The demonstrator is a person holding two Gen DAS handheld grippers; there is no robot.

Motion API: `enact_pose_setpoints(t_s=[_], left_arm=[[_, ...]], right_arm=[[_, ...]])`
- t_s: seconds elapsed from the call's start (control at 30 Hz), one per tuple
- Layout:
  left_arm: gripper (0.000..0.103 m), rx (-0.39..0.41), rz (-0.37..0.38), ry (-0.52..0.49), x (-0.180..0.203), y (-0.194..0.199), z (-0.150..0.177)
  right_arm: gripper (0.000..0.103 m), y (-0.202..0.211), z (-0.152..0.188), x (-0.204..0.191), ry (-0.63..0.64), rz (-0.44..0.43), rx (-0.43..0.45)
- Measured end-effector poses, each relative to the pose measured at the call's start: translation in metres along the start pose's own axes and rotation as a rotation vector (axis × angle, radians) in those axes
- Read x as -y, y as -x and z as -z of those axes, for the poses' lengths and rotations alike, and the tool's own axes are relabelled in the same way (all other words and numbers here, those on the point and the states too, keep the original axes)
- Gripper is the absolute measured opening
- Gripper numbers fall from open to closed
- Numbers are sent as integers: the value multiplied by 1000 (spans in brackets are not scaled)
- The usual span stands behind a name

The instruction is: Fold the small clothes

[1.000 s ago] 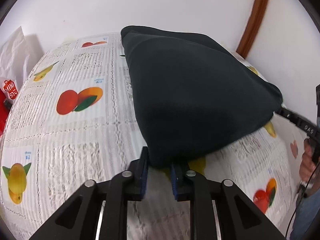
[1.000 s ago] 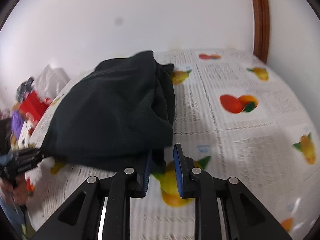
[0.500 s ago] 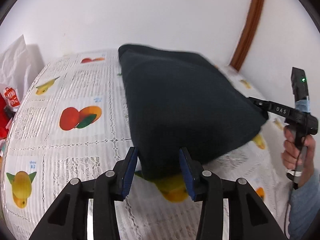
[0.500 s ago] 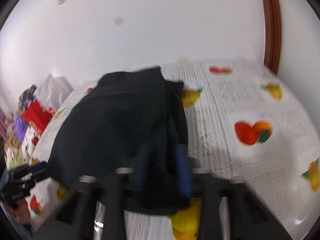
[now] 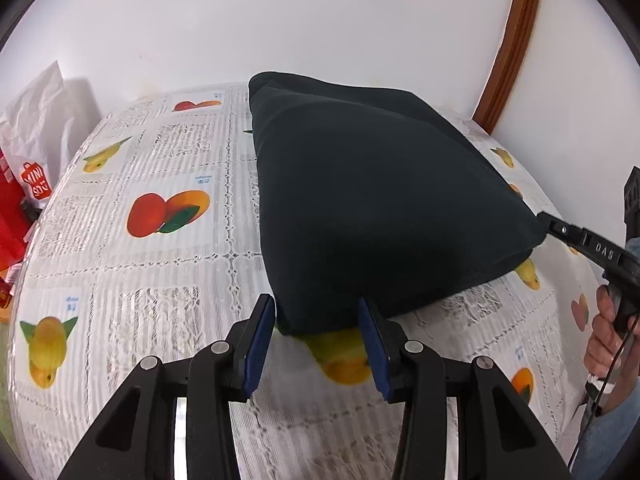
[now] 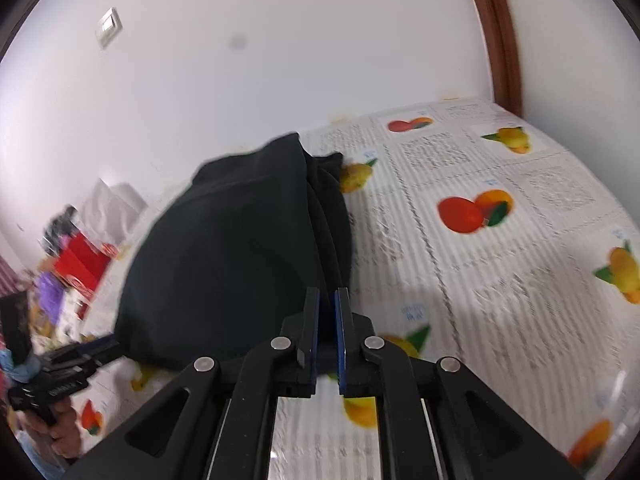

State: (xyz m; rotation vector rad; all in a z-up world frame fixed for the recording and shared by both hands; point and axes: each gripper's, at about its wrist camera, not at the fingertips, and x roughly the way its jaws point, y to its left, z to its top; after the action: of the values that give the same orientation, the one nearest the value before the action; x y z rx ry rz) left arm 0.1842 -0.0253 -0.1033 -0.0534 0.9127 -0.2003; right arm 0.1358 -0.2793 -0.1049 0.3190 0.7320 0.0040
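A folded dark garment (image 5: 372,200) lies on the fruit-print tablecloth (image 5: 160,272). My left gripper (image 5: 318,324) is open, its blue pads either side of the garment's near corner, not clamping it. My right gripper (image 6: 327,320) is shut on the garment's (image 6: 232,264) other near corner. In the left wrist view the right gripper (image 5: 560,232) meets the cloth's right corner. In the right wrist view the left gripper (image 6: 84,356) sits at the lower left by the garment's edge.
A white wall runs behind the table with a brown wooden frame (image 5: 508,52) at right. A white bag (image 5: 36,120) and red packages (image 5: 16,208) stand at the table's left end. The person's hand (image 5: 612,340) holds the right gripper.
My left gripper has opened and let go of the garment corner. The right gripper has kept its grip on its corner, and that end now sits lower, near the table.
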Motion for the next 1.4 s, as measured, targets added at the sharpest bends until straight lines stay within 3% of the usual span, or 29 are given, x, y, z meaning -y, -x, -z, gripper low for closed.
enact_pose_setpoints(t_s=[0.17,0.33,0.4,0.53,0.77,0.93,1.03,1.4], left_arm=[[43,20,-14,22,6,22,6],[56,55,-28,27,17,53,11],[58,78,-34,16,22,67,11],[63,130,-22,19,32,102,15],[77,224,-69,10,46,154,28],[81,264,-92,34,54,177,48],[83,250,-90,15,61,183,56],[84,290,-139,26,66,197,70]], right_arm=[[15,22,8,-15,51,74,-25],[46,54,13,-28,73,135,-14],[49,73,13,-36,77,141,17],[67,108,12,-53,85,137,44],[73,174,26,-89,147,192,98],[99,212,49,-101,162,242,170],[101,218,64,-102,157,294,150],[102,240,80,-99,131,309,152]])
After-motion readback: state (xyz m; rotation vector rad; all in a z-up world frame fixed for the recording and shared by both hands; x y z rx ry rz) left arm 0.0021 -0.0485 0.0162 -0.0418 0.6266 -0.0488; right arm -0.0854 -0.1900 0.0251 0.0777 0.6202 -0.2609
